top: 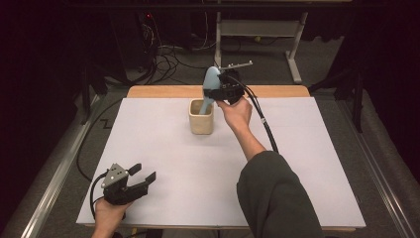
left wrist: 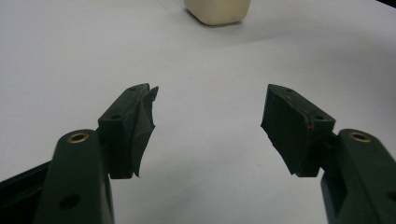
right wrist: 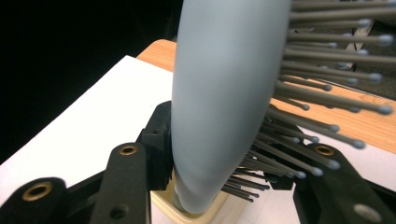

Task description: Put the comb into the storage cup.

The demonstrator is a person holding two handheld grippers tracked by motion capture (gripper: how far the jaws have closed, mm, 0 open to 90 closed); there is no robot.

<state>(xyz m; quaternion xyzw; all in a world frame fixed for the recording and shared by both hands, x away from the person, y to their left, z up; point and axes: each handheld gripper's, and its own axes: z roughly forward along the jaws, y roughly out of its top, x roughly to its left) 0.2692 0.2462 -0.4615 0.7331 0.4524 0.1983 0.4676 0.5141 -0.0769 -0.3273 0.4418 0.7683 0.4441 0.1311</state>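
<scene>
A pale blue hairbrush [top: 211,84] stands upright with its handle down inside a cream square cup [top: 201,118] at the back middle of the white mat. My right gripper [top: 218,91] is shut on the hairbrush [right wrist: 219,98] just above the cup's rim [right wrist: 196,215], one jaw on its smooth back, the other among the bristles [right wrist: 322,88]. Near the front left corner my left gripper [top: 144,175] rests open on the mat, nothing between its fingers. In the left gripper view, the left gripper [left wrist: 208,123] points toward the cup [left wrist: 217,10] far ahead.
The white mat [top: 163,163] covers a wooden table [top: 163,91] whose edge shows at the back. Black cables [top: 265,124] trail from the right gripper across the mat. Beyond the table are floor cables [top: 168,59] and a white desk frame [top: 292,44].
</scene>
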